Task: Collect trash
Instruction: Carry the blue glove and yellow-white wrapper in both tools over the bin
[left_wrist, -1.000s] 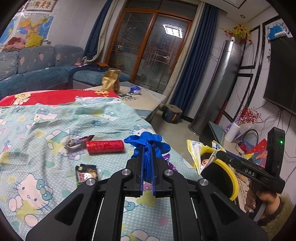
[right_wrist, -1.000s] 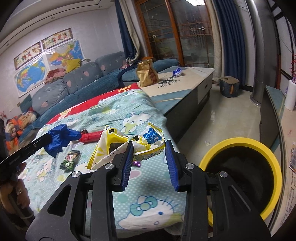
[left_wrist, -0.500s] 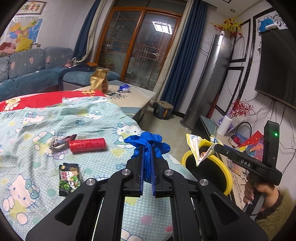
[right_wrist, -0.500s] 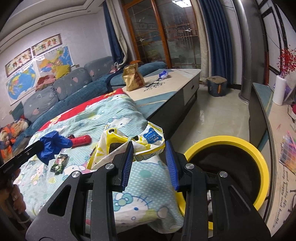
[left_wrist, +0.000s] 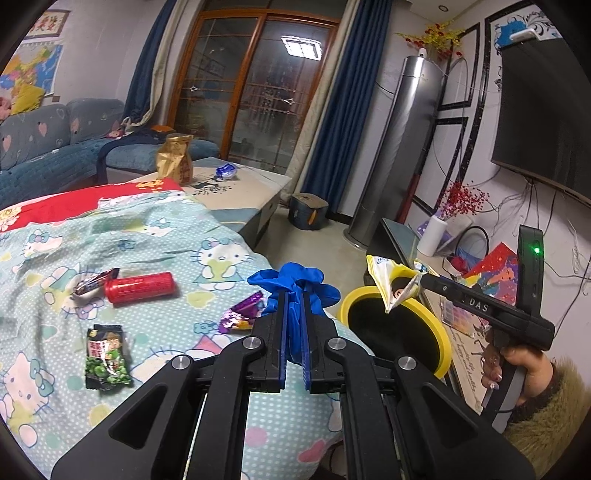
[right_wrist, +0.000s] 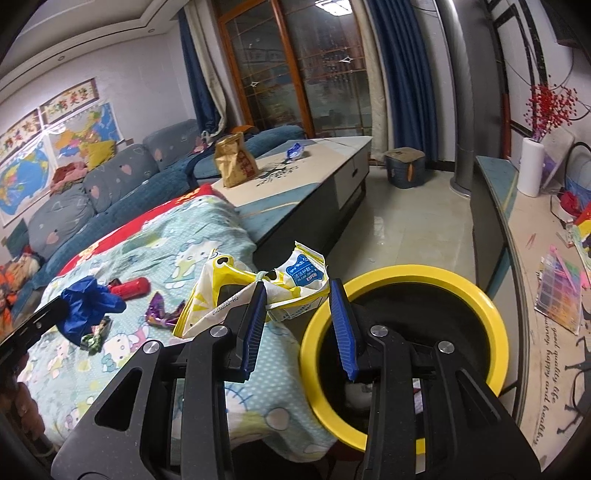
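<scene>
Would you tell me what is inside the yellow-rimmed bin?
The yellow-rimmed bin looks dark inside, with something pale at the bottom; the right gripper hides the rest.

Lighting: I am seeing even, fairly bright indoor light, probably coming from the ceiling lamp reflecting in the glass door (left_wrist: 273, 92). Fisheye is bending edges, corners are vignetting black; shadows are staying soft, focus sharp.

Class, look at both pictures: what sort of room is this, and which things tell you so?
Most likely a home living room: a blue sofa along the wall, a low coffee table before glass doors, and a wall-mounted television.
</scene>
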